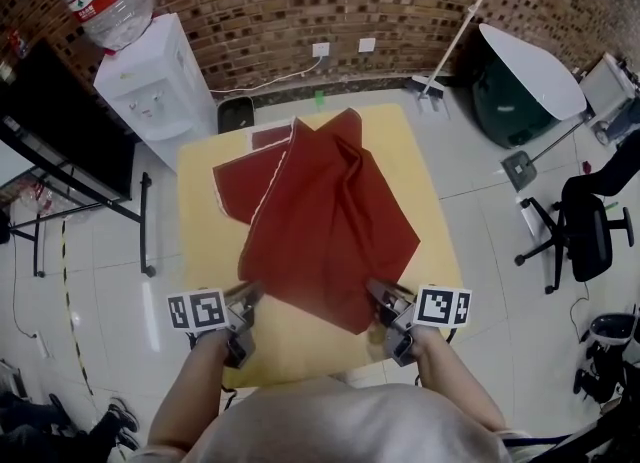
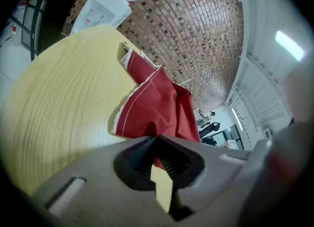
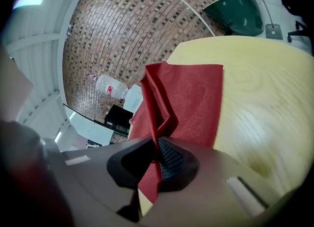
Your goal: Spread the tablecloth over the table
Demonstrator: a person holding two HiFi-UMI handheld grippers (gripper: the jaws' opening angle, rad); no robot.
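Observation:
A red tablecloth (image 1: 320,211) with a white-stitched hem lies crumpled and partly folded on the yellow wooden table (image 1: 200,181). It covers the middle and far part of the top. My left gripper (image 1: 248,296) is at the cloth's near left corner, shut on a bit of its edge. My right gripper (image 1: 378,296) is at the near right corner, shut on a fold of the cloth. In the left gripper view the tablecloth (image 2: 157,103) bunches just beyond the shut left gripper (image 2: 156,140). In the right gripper view a ridge of the tablecloth (image 3: 191,98) runs into the shut right gripper (image 3: 156,145).
A white water dispenser (image 1: 150,81) and a small black bin (image 1: 235,113) stand beyond the table's far left corner. A black rack (image 1: 60,121) is at the left. A green bin with a white lid (image 1: 520,81), a broom (image 1: 450,41) and an office chair (image 1: 585,226) are at the right.

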